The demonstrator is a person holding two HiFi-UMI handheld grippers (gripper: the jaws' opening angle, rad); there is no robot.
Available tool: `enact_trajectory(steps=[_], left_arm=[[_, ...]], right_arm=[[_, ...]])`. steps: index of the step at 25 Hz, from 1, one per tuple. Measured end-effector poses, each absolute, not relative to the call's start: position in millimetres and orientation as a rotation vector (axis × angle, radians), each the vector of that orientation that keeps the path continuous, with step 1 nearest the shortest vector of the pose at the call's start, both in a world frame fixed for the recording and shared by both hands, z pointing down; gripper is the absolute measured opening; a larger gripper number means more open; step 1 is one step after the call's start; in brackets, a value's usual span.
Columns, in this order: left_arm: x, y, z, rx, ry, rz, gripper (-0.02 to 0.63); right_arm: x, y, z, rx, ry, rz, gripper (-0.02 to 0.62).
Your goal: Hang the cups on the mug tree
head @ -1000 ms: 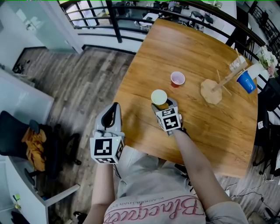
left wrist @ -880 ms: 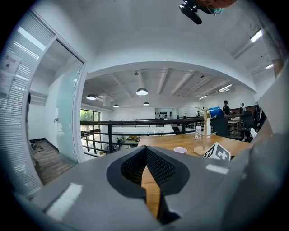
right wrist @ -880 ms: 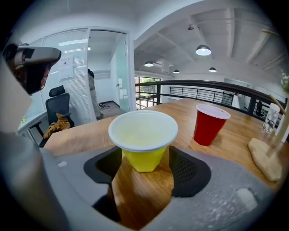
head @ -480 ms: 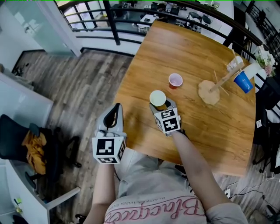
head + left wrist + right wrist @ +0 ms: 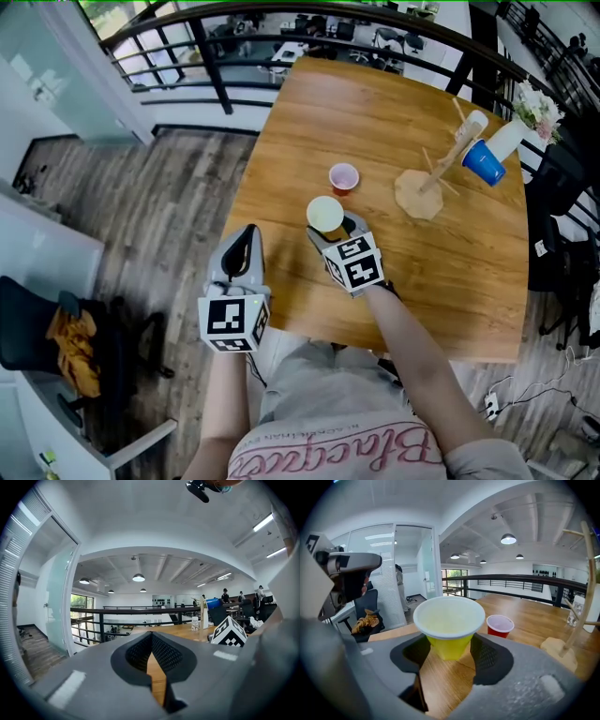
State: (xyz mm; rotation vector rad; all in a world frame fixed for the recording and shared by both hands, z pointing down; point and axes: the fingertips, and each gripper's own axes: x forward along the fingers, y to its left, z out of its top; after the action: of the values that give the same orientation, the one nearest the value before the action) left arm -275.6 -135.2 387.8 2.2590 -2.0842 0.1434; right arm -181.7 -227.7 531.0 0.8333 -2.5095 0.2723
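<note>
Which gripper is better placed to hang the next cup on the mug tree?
Right. The right gripper, whose jaws have just been closing, grips the yellow cup on the mug tree's side of the table. The left gripper is shut, empty, out over the floor.

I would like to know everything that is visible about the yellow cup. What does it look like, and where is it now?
The yellow cup is small and tapered, yellow outside and white inside, with a white rolled rim. It looks like plastic or paper and seems empty. It stands upright between the jaws of the right gripper, which have just been closing and press on its sides. Its base appears clear of the table. A red cup stands apart behind it.
</note>
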Motion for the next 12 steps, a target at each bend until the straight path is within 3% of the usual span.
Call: enact_trajectory(steps=[12], left_arm=[[-228.5, -148.2, 369.8, 2.282, -2.088, 0.091, 0.012]], right_arm=[[-132.5, -225.3, 501.9, 0.778, -2.554, 0.302, 0.264]])
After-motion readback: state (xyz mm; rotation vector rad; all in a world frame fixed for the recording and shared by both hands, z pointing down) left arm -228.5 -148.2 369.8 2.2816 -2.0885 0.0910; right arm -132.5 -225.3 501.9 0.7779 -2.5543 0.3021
